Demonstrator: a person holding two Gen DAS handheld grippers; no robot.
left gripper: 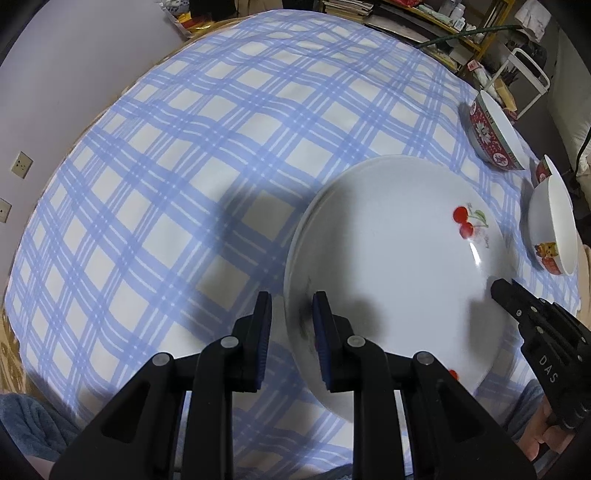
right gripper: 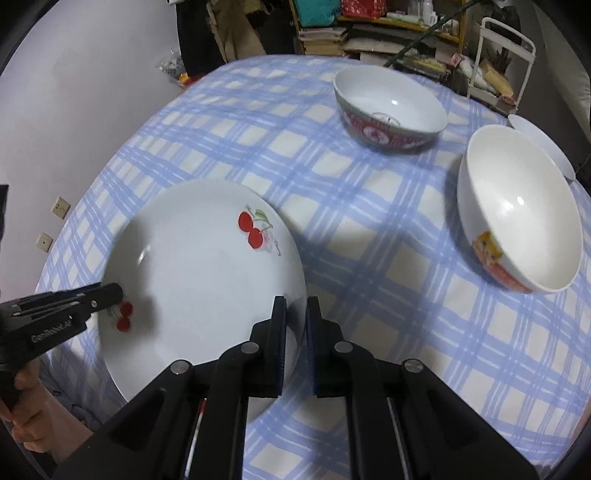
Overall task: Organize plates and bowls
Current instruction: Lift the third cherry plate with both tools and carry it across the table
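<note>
A white plate with red cherries sits low over the blue-checked tablecloth, and a second rim shows just under its far-left edge. My left gripper points steeply down and is shut on the plate's left rim; its tip shows in the right wrist view. My right gripper is shut on the plate's right rim; its tip shows in the left wrist view. A red patterned bowl and a white bowl with a cartoon print stand to the right.
A small white dish lies behind the white bowl near the table's right edge. Cluttered shelves and a white metal rack stand beyond the table. A pale wall runs along the left. Hands hold the grippers.
</note>
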